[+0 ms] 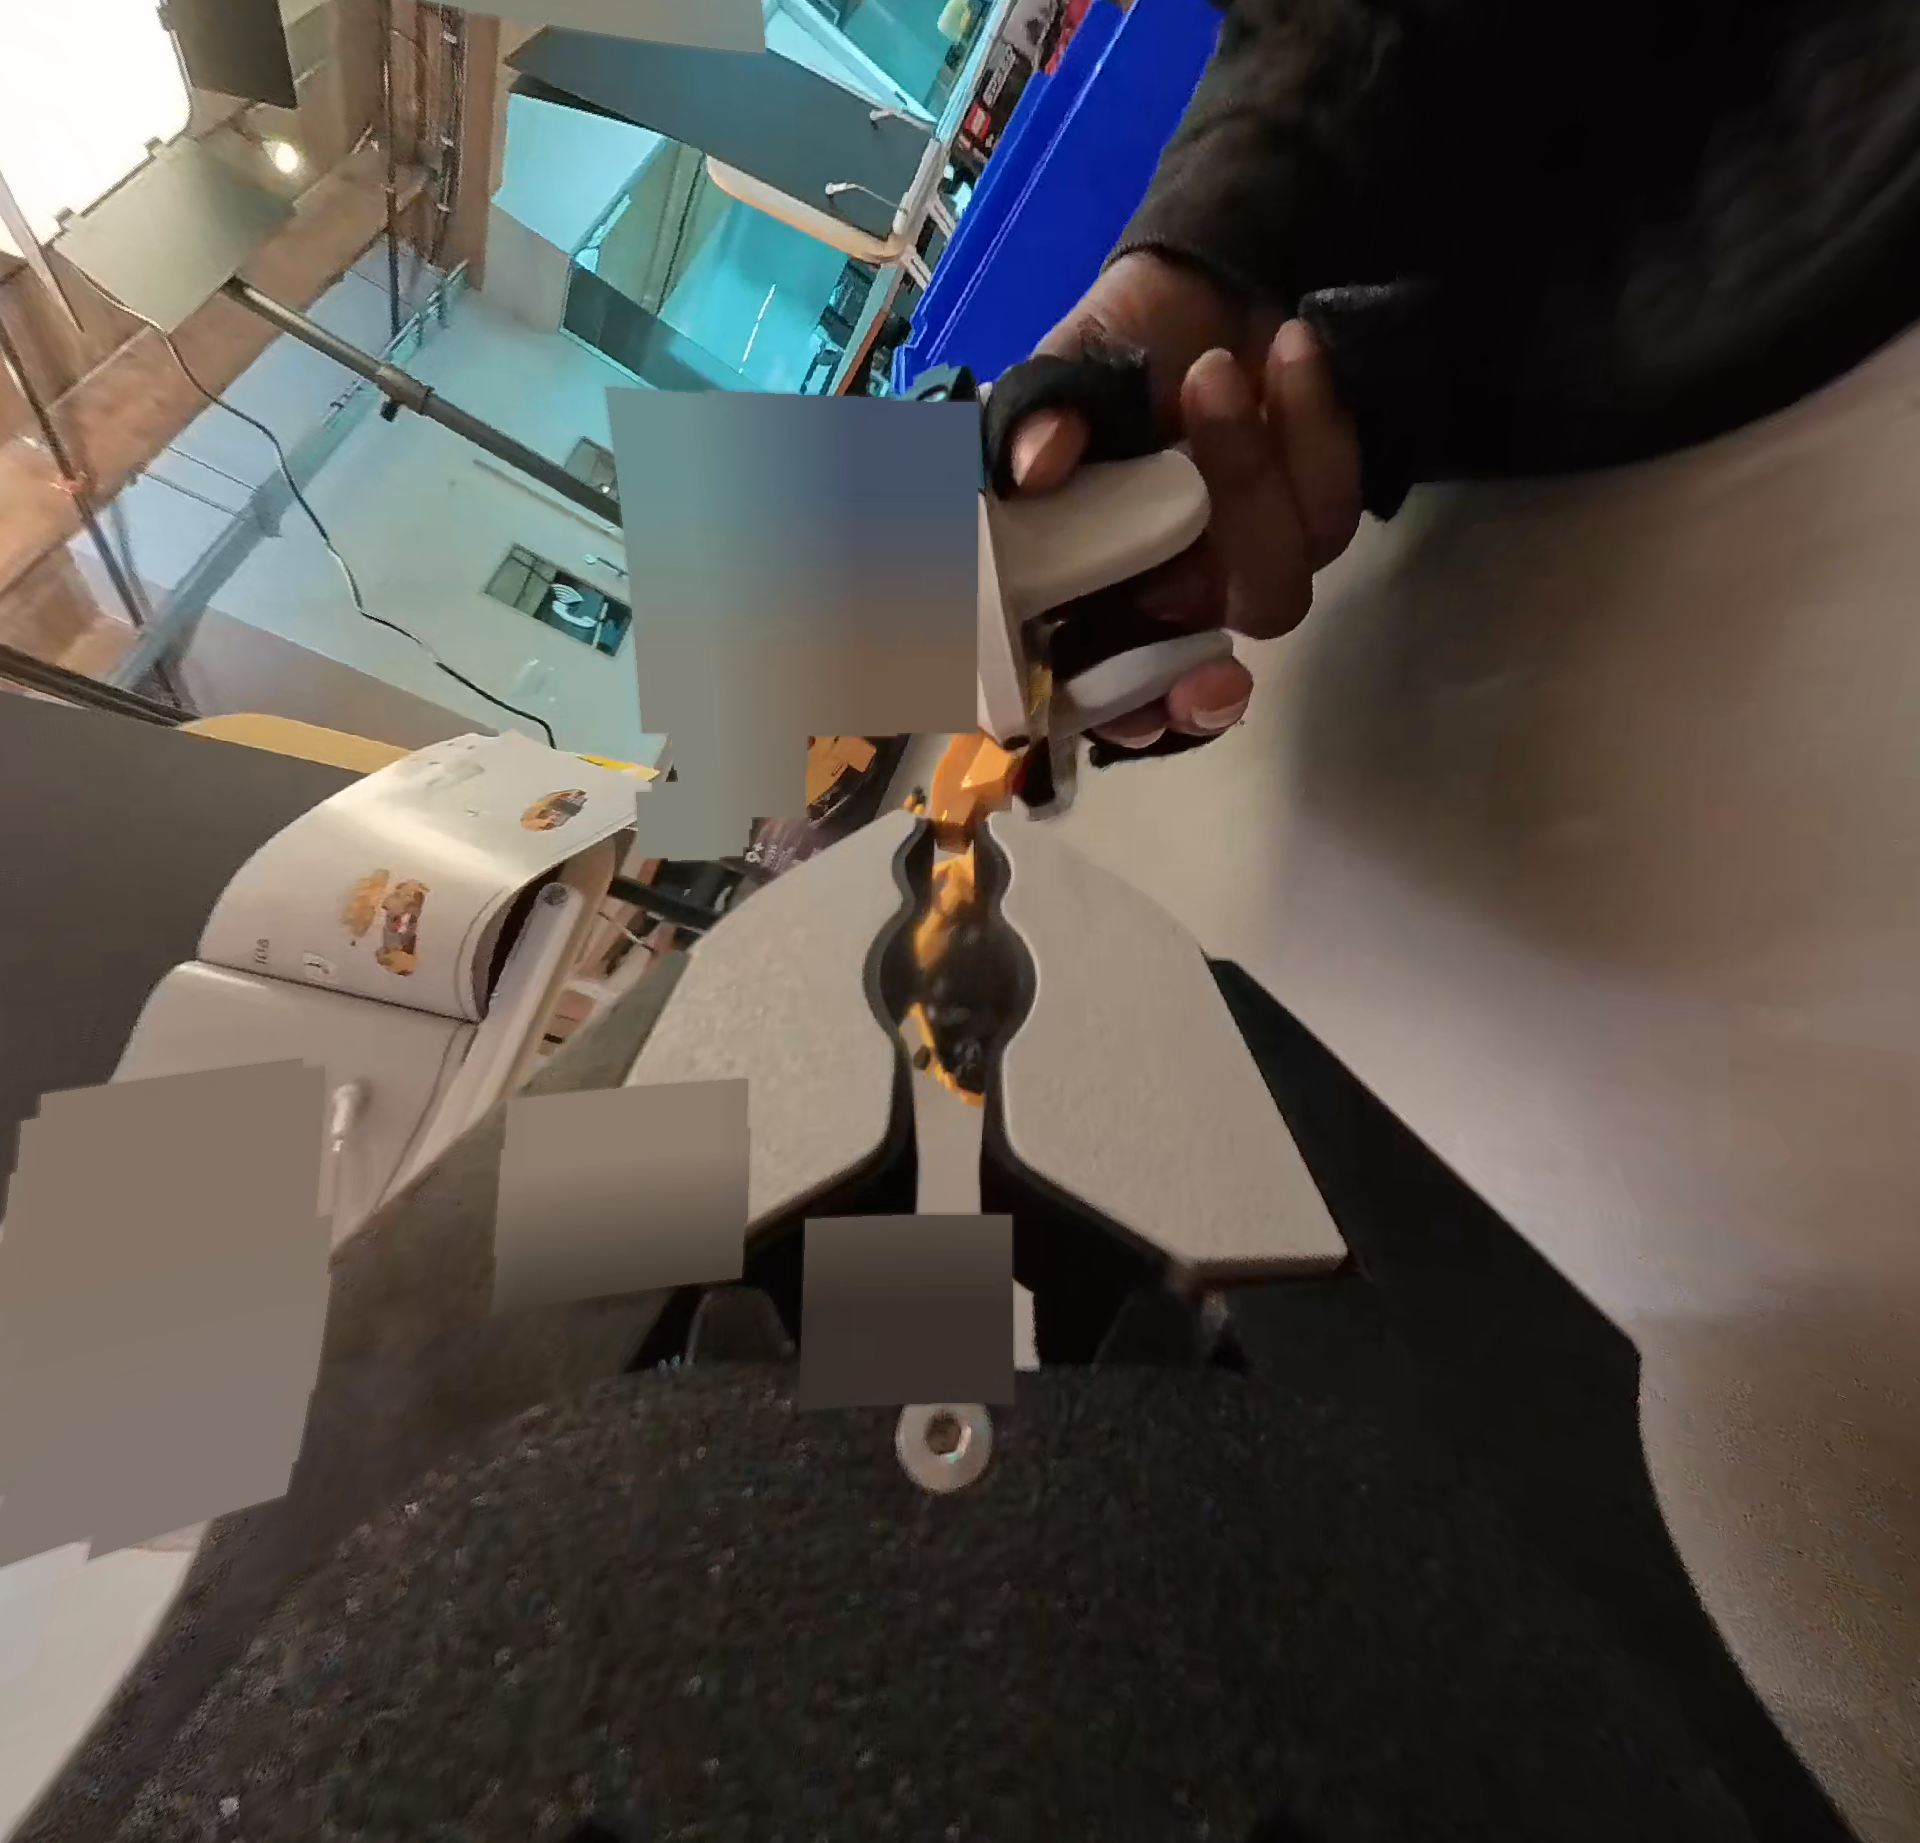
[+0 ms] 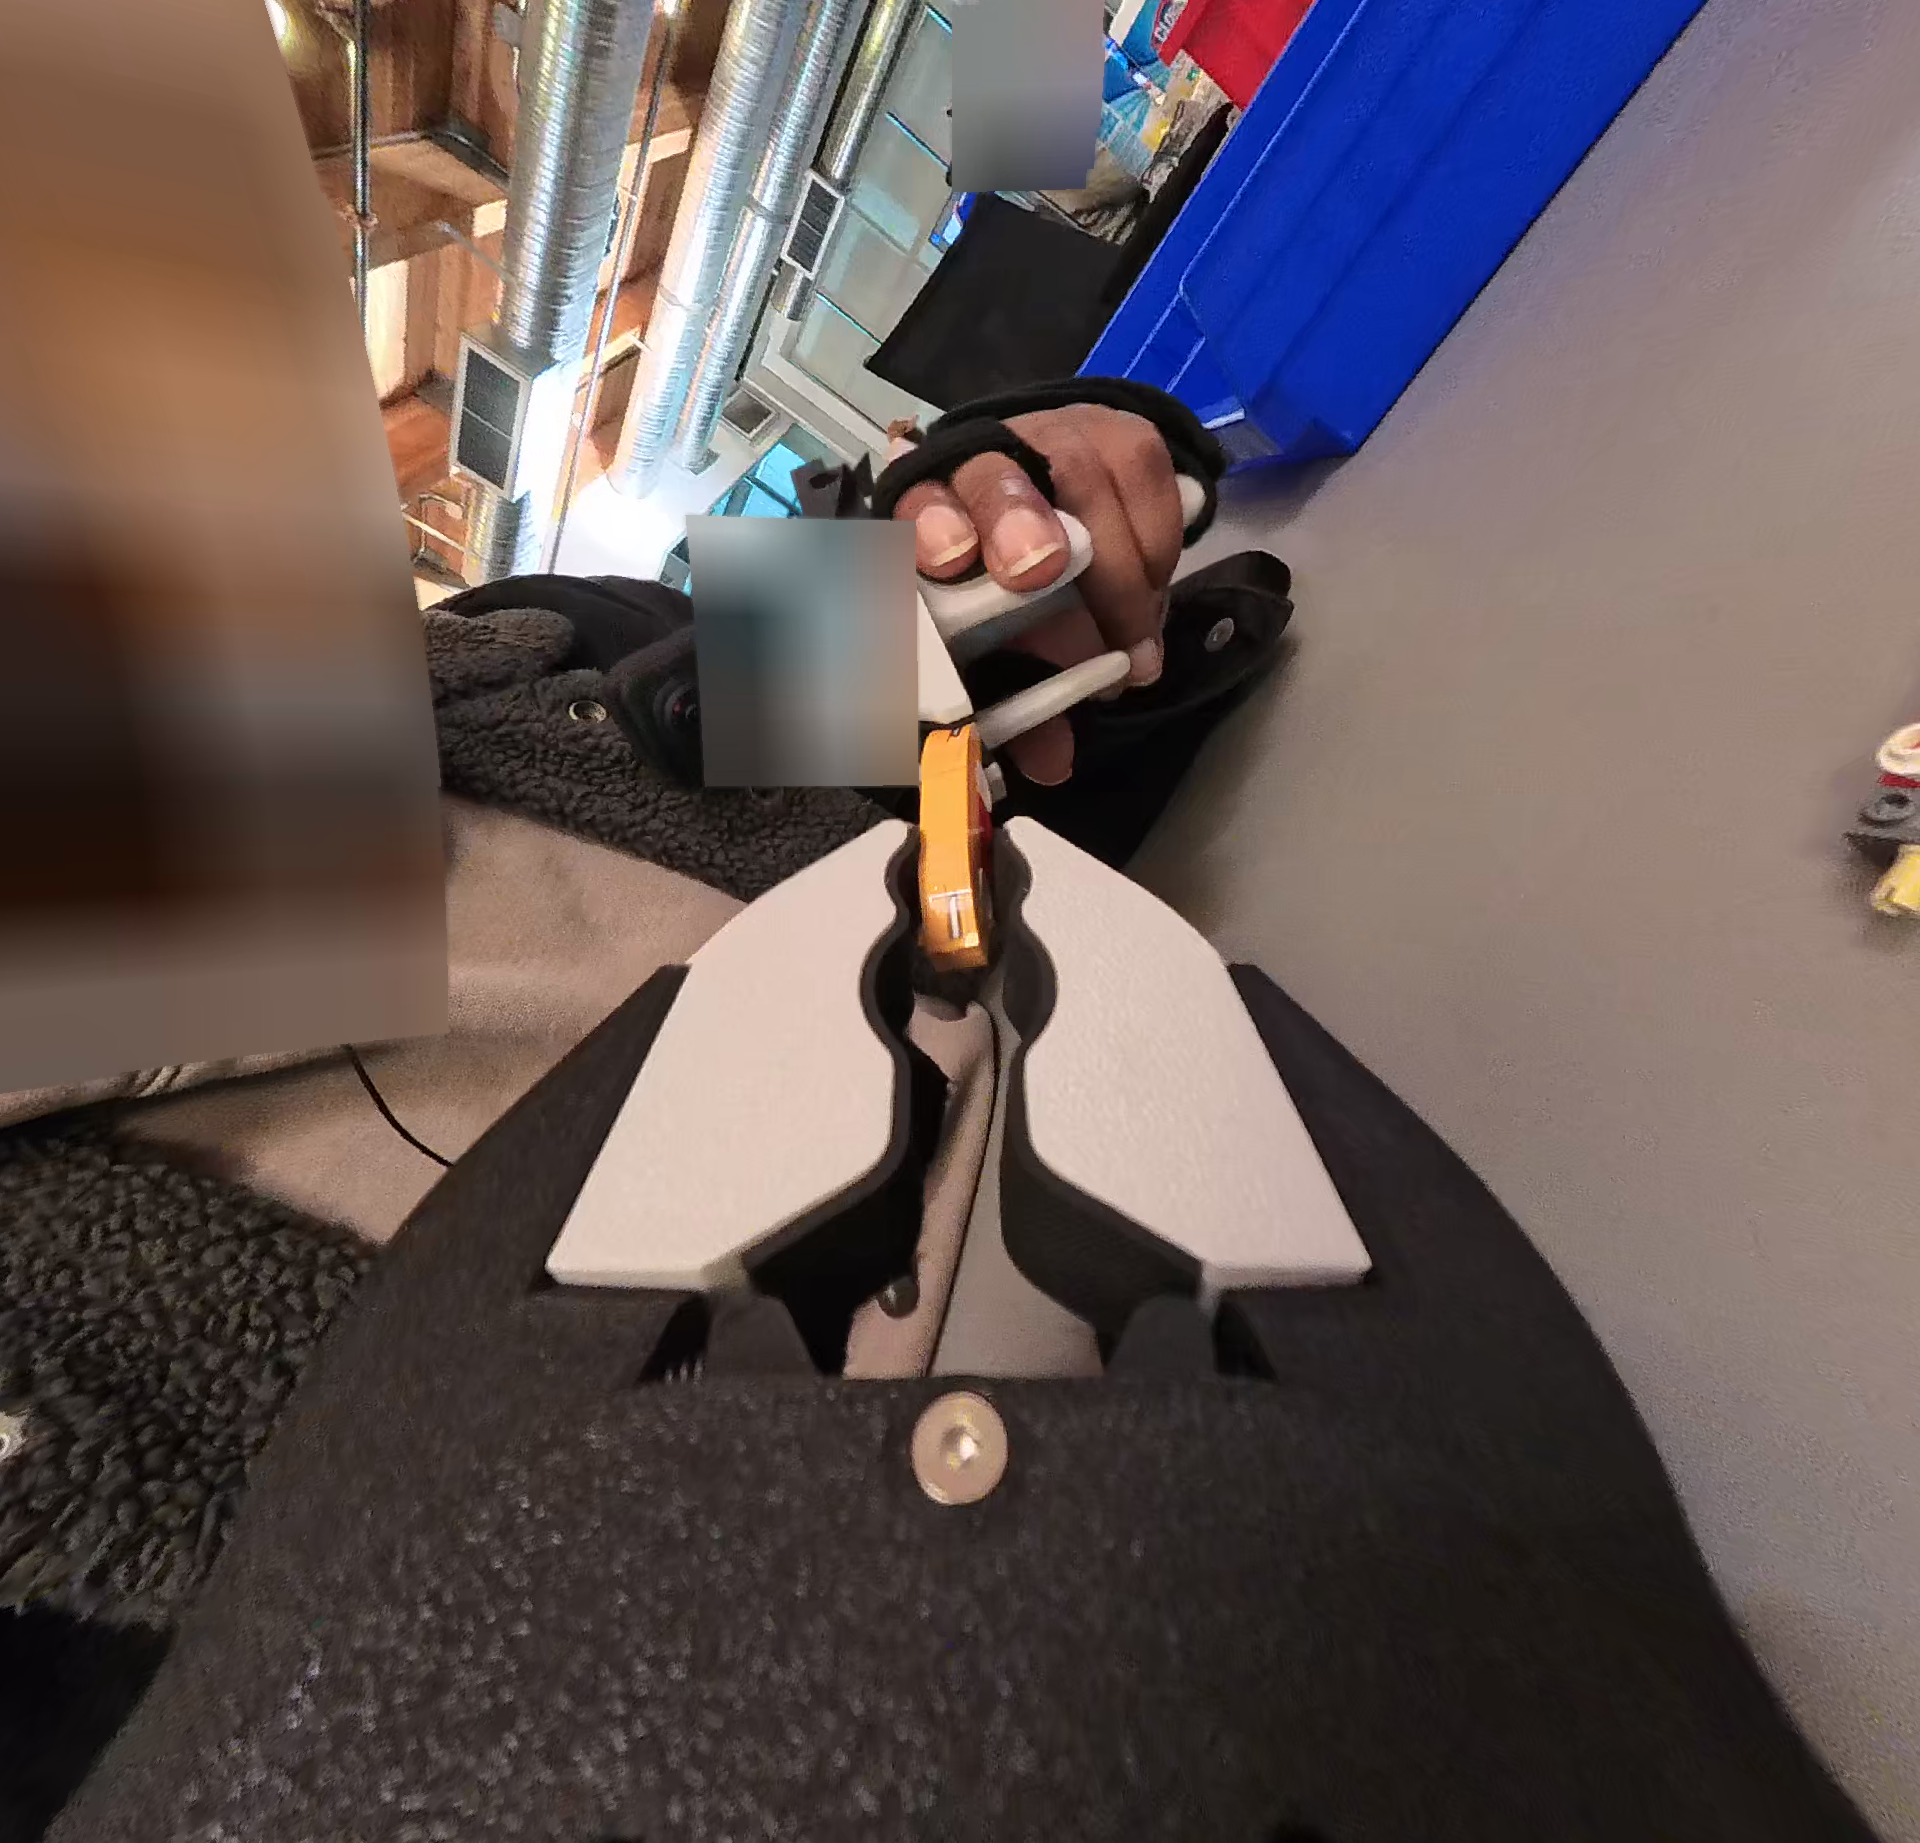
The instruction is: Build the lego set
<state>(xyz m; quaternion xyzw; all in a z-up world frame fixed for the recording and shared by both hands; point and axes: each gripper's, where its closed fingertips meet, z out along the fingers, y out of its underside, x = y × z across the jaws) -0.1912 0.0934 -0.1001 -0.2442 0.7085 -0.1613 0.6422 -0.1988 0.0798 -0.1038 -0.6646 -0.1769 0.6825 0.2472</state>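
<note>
Between the closed tips of both tongs, an orange and black lego model (image 1: 956, 946) is held off the grey desk (image 1: 1558, 858). The left tongs (image 1: 948, 858) are clamped on its dark, studded underside, with orange parts seen through the gap between the grey fingers (image 1: 779, 1045). The right tongs (image 2: 951, 858) are clamped on a smooth orange edge of the same model (image 2: 951, 868), gripped at the tips. Facing each pair of tongs, the opposite tool is seen, its white handle squeezed by a hand (image 1: 1195, 505) in a black strap; in the right wrist view the other hand (image 2: 1049, 536) is seen likewise. Left of the left tongs, an open instruction booklet (image 1: 416, 889) is propped up. Beyond and to the right of both tongs, blue bins (image 2: 1403, 193) stand on the desk. Far right of the right tongs, a few loose pieces (image 2: 1896, 837) lie on the desk, partly cut off by the edge.
</note>
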